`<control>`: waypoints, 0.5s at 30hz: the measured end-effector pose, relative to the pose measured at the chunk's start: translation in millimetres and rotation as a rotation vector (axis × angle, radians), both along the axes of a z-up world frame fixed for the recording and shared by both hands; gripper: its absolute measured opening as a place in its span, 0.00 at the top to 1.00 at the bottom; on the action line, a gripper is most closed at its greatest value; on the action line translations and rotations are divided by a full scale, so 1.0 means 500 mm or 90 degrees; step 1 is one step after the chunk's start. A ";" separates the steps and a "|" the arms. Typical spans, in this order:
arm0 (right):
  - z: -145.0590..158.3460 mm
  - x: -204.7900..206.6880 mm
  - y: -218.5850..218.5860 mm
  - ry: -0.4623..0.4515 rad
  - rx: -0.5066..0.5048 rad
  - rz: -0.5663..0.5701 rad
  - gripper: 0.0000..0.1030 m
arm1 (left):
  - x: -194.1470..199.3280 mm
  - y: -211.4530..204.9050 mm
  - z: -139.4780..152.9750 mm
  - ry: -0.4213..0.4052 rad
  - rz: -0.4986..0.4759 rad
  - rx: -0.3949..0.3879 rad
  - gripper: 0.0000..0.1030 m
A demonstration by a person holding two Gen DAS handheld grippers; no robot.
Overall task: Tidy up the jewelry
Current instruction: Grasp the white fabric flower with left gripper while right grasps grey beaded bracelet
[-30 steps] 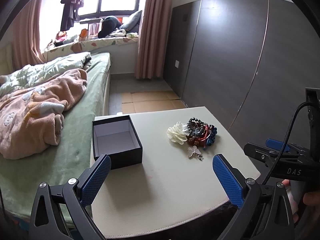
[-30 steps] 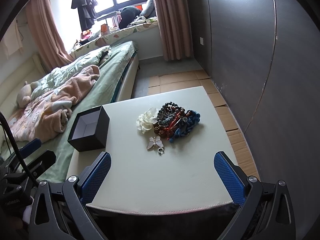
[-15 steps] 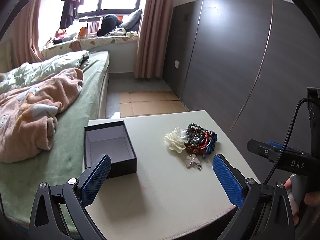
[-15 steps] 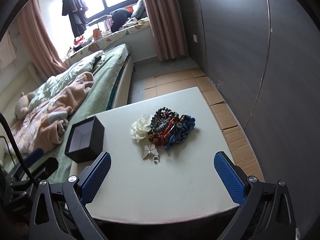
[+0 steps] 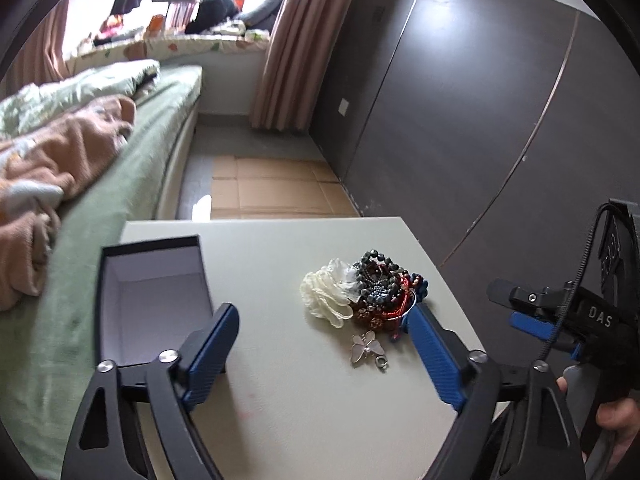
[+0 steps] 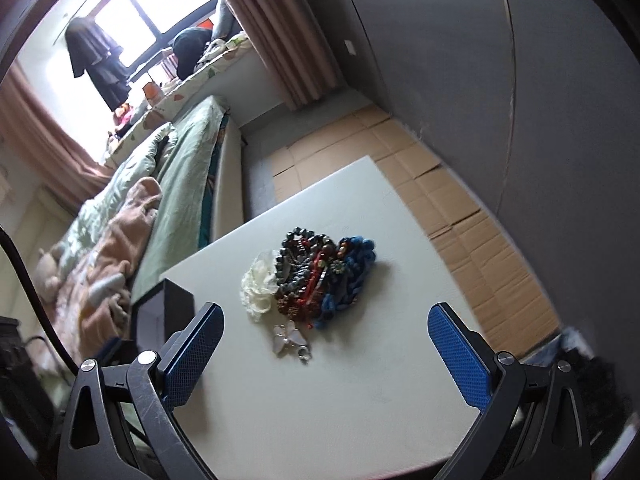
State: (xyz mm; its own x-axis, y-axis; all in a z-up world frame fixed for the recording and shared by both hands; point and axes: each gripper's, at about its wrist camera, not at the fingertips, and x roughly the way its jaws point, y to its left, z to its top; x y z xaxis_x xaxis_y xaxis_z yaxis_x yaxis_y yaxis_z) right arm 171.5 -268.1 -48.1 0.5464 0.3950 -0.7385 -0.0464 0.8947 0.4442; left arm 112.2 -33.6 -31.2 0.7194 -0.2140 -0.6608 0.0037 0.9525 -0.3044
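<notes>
Jewelry heap point(image 5: 372, 292) loose on counter point(image 5: 288, 400), awaiting open box point(image 5: 154, 298). Left gripper point(image 5: 320, 344) fingers narrowing, empty; right gripper point(image 6: 328, 356) fingers spread, empty.

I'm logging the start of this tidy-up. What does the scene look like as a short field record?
surface: white table
container: black box, open, nothing visible inside, at the table's bed side
jewelry: bead pile with white flower piece beside it; butterfly pendant lies apart, nearer the cameras
left gripper: jaws just narrowed, nothing between them
right gripper: open, holds nothing
</notes>
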 end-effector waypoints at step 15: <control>-0.092 0.089 -0.003 0.101 0.123 -0.044 0.41 | 0.103 -0.034 -0.062 0.037 -0.015 0.036 0.33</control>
